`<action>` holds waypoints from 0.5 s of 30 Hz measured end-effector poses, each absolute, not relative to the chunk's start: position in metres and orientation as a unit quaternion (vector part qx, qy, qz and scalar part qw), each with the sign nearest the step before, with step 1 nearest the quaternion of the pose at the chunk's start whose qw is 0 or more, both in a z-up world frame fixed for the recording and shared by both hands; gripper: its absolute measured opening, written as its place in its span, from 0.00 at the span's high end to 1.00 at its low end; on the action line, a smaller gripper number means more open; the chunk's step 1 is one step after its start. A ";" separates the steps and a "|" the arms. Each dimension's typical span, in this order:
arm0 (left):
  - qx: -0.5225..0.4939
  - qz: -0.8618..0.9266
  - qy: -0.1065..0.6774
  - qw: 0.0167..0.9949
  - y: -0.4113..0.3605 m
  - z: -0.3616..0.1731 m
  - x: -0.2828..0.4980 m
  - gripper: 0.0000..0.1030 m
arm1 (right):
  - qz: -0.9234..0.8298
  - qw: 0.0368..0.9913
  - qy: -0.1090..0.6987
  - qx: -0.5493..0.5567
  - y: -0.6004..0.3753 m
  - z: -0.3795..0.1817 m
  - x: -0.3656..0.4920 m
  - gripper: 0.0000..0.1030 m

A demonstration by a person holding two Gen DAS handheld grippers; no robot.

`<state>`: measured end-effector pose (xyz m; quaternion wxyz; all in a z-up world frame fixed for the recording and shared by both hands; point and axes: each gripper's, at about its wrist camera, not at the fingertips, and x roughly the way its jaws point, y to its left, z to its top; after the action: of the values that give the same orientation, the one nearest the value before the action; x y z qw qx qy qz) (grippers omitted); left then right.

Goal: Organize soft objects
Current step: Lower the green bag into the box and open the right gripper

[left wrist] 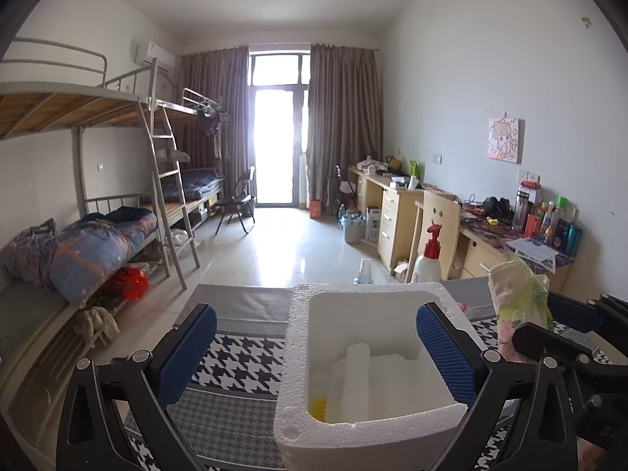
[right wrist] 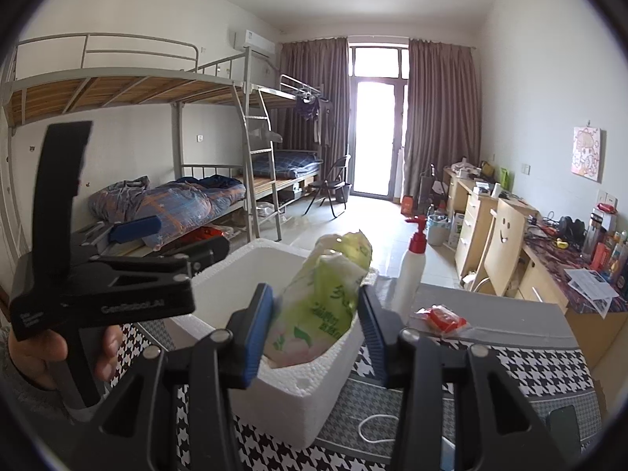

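Right gripper point(right wrist: 316, 327): jaws clamped on a soft green-and-pink tissue pack point(right wrist: 320, 306), held upright over the near right corner of the foam box point(right wrist: 219, 294), its lower end just inside the rim. Left gripper point(left wrist: 316, 343): jaws spread wide and empty, one pad outside the box's left wall, the other over its open interior, neither touching foam. Inside the box, white foam pieces point(left wrist: 355, 376) and a bit of something yellow point(left wrist: 318, 408) in the near corner. Box sits on a houndstooth-covered worktop point(right wrist: 530, 365). Beyond it, a white pump bottle point(right wrist: 410, 274) and a red packet point(right wrist: 443, 318). A hand point(right wrist: 47, 353) grips the left gripper's handle.
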<state>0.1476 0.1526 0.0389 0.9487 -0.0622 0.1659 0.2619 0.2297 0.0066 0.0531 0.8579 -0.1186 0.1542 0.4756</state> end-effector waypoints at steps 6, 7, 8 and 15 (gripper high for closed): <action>-0.061 0.277 0.158 0.946 0.154 0.040 0.138 0.01 | 0.482 0.853 0.156 -0.125 0.015 0.053 0.230 0.52; -0.061 0.278 0.157 0.946 0.155 0.040 0.137 0.01 | 0.484 0.852 0.157 -0.127 0.016 0.054 0.230 0.52; -0.061 0.282 0.157 0.945 0.154 0.039 0.136 0.01 | 0.484 0.851 0.156 -0.128 0.018 0.054 0.231 0.52; -0.061 0.285 0.152 0.944 0.156 0.035 0.125 0.01 | 0.492 0.846 0.163 -0.127 0.023 0.054 0.234 0.52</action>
<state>0.1247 0.1556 0.0348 0.9445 -0.0607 0.1520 0.2849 0.2338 0.0229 0.0543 0.8460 -0.1266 0.1628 0.4917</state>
